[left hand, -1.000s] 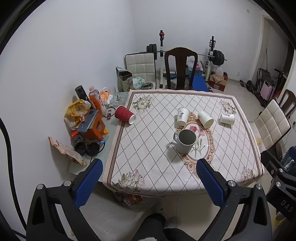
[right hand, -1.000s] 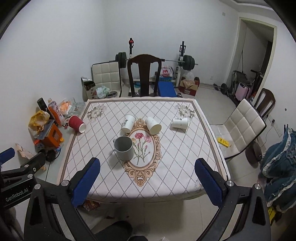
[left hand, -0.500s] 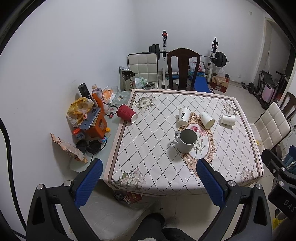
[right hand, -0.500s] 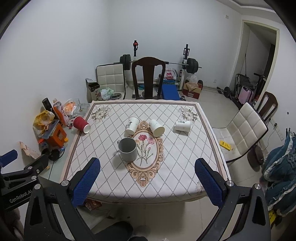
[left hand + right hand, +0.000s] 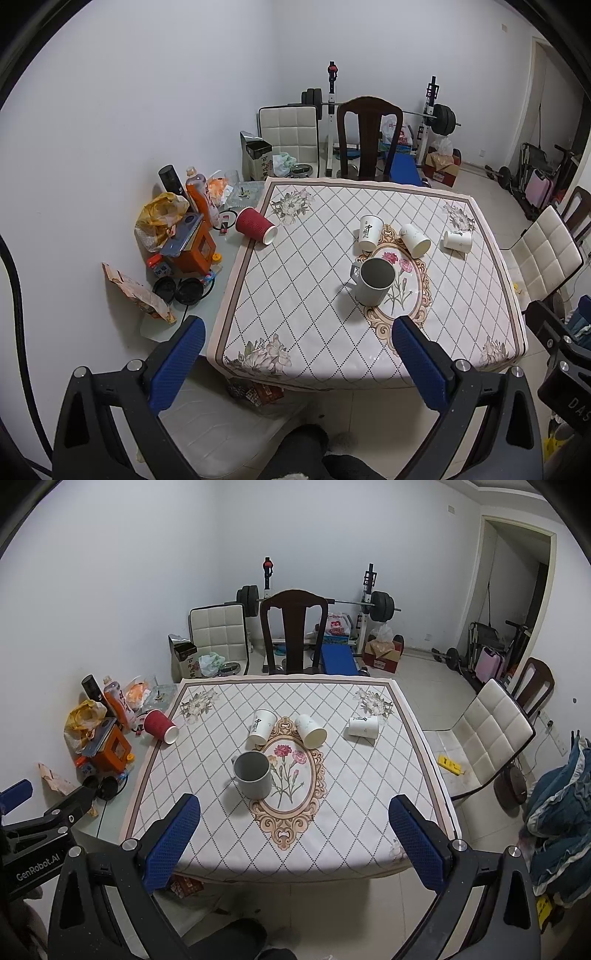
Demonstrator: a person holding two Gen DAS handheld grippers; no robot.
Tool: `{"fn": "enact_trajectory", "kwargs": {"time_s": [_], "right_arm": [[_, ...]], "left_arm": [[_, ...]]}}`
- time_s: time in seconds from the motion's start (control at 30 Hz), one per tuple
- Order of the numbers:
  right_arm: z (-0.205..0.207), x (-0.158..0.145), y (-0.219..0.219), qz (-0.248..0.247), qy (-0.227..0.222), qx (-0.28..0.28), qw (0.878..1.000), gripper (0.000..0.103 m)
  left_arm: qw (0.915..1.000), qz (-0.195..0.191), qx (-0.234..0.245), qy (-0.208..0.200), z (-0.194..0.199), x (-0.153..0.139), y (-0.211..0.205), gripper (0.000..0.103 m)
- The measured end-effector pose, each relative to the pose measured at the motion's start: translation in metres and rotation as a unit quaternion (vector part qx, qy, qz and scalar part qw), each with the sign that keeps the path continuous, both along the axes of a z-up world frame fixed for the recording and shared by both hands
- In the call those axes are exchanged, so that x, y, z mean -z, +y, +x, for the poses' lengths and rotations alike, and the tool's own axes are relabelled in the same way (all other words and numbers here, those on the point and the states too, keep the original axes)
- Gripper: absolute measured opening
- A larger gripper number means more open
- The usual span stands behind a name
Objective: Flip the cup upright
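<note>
**Both claws wide, cups down**

The left claw (image 5: 293, 350) hung wide open and empty off the surface's (image 5: 229, 834) near edge; so did the right claw (image 5: 293, 830). A grey mug (image 5: 253, 775) stood upright mid-surface, while beyond it white paper cups (image 5: 364, 726) lay tipped over.

**Clutter beside the worktop, gym gear behind**

A dark wooden chair (image 5: 293, 627) sits at the worktop's (image 5: 354, 812) far edge. Behind it, a barbell rack (image 5: 365, 602). Off left, an orange bottle (image 5: 201, 194) beside a yellow bag (image 5: 160, 214).
</note>
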State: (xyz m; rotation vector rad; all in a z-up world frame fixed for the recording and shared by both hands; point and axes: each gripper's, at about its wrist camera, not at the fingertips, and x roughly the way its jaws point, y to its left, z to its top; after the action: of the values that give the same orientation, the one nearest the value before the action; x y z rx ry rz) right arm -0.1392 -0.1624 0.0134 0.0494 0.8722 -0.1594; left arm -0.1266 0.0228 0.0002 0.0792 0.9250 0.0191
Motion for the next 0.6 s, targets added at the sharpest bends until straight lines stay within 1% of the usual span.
{"fn": "enact_trajectory", "kwargs": {"time_s": [0.6], "right_arm": [[-0.0024, 0.0022, 0.0004, 0.003, 0.002, -0.002, 1.0, 0.103]], "left_arm": [[1.0, 0.001, -0.002, -0.003, 0.0007, -0.0025, 0.0004, 0.103]]}}
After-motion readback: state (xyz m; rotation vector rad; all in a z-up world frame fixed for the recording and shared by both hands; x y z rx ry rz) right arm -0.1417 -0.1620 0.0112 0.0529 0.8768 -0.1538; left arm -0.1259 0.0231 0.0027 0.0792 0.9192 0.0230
